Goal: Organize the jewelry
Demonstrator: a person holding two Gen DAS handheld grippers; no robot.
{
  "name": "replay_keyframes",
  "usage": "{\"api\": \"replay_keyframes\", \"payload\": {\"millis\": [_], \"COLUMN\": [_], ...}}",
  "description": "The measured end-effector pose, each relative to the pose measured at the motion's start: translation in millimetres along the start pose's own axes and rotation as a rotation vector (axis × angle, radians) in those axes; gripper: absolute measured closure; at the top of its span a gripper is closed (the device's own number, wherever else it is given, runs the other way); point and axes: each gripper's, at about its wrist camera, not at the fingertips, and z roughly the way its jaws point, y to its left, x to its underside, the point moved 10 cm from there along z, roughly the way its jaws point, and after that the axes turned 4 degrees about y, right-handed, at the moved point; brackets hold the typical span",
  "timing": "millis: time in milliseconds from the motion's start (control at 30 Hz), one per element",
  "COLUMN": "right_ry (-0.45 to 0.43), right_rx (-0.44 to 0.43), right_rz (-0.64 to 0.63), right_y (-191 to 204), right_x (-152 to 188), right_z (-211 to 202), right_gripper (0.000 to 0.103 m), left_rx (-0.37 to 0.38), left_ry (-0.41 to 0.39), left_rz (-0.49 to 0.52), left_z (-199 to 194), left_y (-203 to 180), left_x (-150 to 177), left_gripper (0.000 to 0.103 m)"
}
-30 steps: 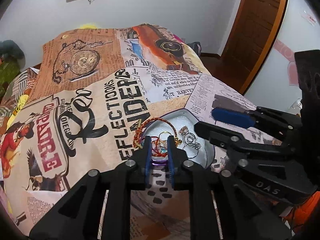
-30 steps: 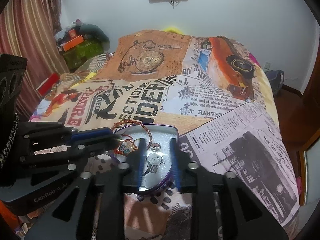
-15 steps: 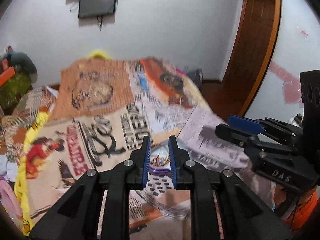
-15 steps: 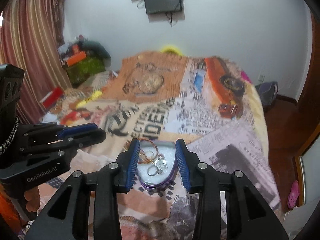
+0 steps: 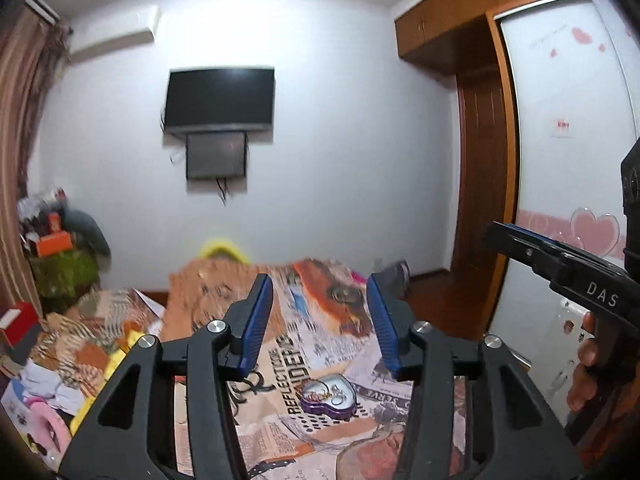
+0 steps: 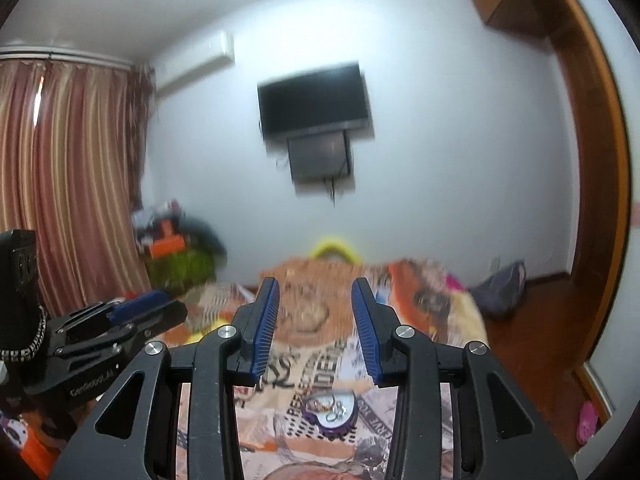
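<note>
Heart-shaped silvery jewelry tin (image 5: pixel 329 396), purple-walled

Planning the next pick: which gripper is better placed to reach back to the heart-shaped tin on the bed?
Neither clearly. The left gripper and right gripper are both raised, empty, jaws apart; the left's have just been opening. The tin lies below both.

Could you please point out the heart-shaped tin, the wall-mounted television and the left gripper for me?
heart-shaped tin (image 5: pixel 329 397), left wrist view, on its silver inside.
wall-mounted television (image 6: pixel 314 98), right wrist view, on the dark screen.
left gripper (image 5: pixel 320 316), left wrist view, midway between its blue-padded fingertips, nothing between them.
</note>
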Motion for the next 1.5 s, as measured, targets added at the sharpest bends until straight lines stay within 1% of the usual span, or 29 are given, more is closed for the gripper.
{"api": "replay_keyframes", "payload": {"millis": [33,100,133,167,200,233,267,300,400,467,900,1433,1500], "right_ry": [-0.014,-0.025,-0.032,-0.039,-0.054,-0.064,-0.070,-0.077,-0.091,-0.095,-0.087,-0.053,-0.051], "right_rx": [0.008,0.019,0.030,0.041,0.059,0.072,0.087,0.105,0.155,0.165,0.152,0.150,0.152], "right_rz": [-0.001,0.000,0.003,0.005,0.006,0.003,-0.003,-0.012,-0.041,-0.042,-0.052,-0.047,-0.044], "right_y": [3,8,9,9,10,11,13,14,15,15,19,16,16], "right_x": [-2,-2,-1,0,1,1,2,2,1,1,9,18,18], "right_z": [-9,-20,-25,-26,-31,-33,-35,-38,-39,-41,-51,-50,-51], "right_gripper": [0.069,0.061,0.050,0.038,0.032,0.023,0.018,0.017,0.012,0.007,0.007,0.007,0.007], "left_rx": [-0.001,-0.013,-0.020,-0.028,-0.032,-0.035,-0.037,-0.041,-0.044,-0.040,-0.037,-0.043,-0.044], "left_ry": [-0.010,-0.030,-0.038,-0.046,-0.050,-0.053,-0.055,-0.061,-0.072,-0.075,-0.070,-0.037,-0.032], "left_rz": [-0.003,-0.010,-0.010,-0.009,-0.009,-0.012,-0.016,-0.023,-0.032,-0.036,-0.032,-0.039,-0.042], "left_z": [-7,-21,-24,-29,-32,-35,-38,-41,-47,-50,-55,-42,-40], "left_y": [-1,0,-1,-1,-1,-1,0,1,2,2,0,1,2], "left_x": [-1,-3,-3,-3,-3,-3,-2,-1,0,0,4,14,15], "left_gripper": [0.051,0.040,0.038,0.033,0.028,0.025,0.018,0.015,0.014,0.014,0.014,0.014,0.012]}}
